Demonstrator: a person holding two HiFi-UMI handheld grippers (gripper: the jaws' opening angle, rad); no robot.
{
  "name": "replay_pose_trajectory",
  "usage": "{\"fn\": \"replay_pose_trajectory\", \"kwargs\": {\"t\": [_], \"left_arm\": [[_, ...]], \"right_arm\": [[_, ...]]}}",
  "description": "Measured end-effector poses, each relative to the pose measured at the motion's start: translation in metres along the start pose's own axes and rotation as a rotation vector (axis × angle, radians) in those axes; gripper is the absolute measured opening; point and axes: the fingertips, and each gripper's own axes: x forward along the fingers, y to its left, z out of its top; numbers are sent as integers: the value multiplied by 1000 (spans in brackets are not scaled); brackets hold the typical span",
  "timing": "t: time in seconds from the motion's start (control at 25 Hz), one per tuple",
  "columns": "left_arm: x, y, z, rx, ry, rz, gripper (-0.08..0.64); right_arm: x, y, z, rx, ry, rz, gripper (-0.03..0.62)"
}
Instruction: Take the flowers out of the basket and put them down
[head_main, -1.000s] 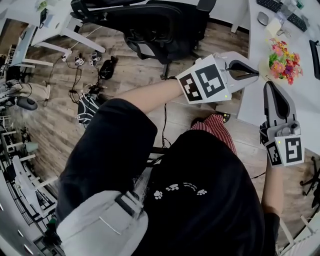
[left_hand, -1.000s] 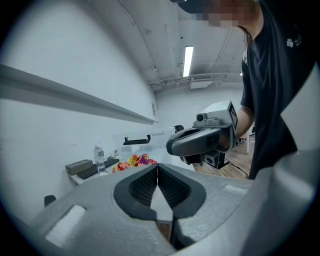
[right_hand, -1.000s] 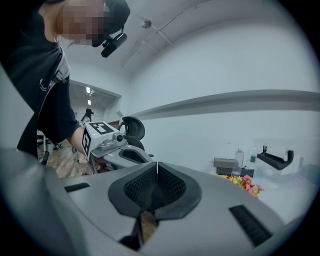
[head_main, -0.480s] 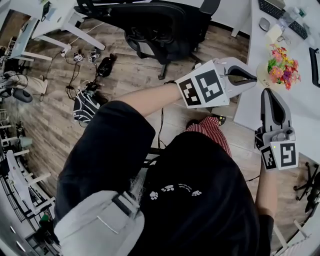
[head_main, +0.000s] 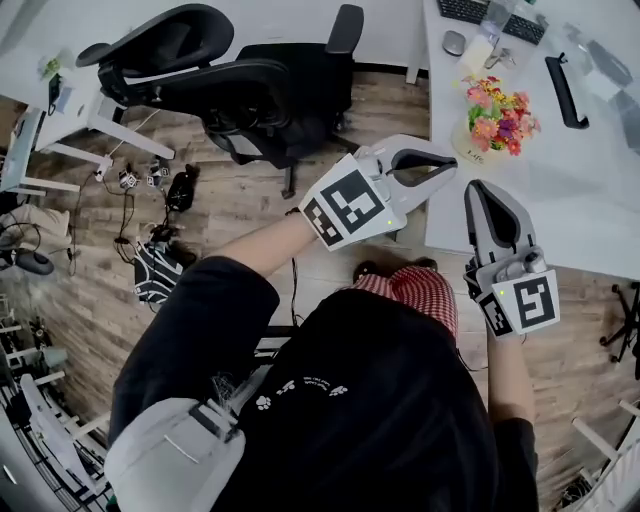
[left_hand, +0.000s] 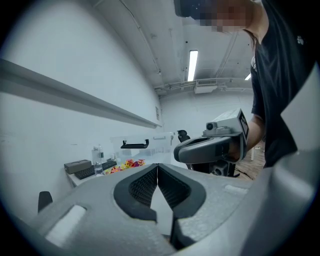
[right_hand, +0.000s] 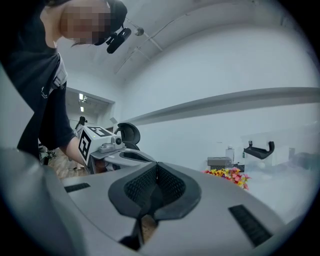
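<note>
- White table (head_main: 560, 200) fills the upper right of the head view. Its lower-left corner lies right at the two tool tips, so we judge that edge the first thing to clear, by going over it and not into it.
- Wood floor (head_main: 250, 210) and a black office chair (head_main: 250, 90) take the upper left. A strip of floor shows between chair and table, which leaves us open room on that side.
- Our left gripper (head_main: 450, 172) sits centre right. Its jaws are closed together with nothing between them, and its own view shows the pads meeting.
- Our right gripper (head_main: 479, 190) lies just beside it, lower right, likewise closed and empty.
- The flowers (head_main: 497, 112) stand in their pale basket (head_main: 463, 150) on the table, upper right, near the left gripper's tip but apart from it. Nothing is lifted yet.
- To reach well, we would open one tool before arriving, take the stems just above the basket rim, and steady the basket with the other tool.
- A black bar-shaped thing (head_main: 563, 90) and a keyboard (head_main: 480, 12) lie beyond. The bare table right of the basket looks the best place to set the flowers down.
</note>
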Motion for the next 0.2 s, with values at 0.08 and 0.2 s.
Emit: {"fn": "replay_pose_trajectory", "kwargs": {"t": [0.08,0.2], "left_arm": [[6,-5,4,-7,1,9,8],[14,-13,8,-16,8,22,7]], "right_arm": [[-8,-3,0,15,-4,1,12],[-21,-8,0,35,-9,7,12]]}}
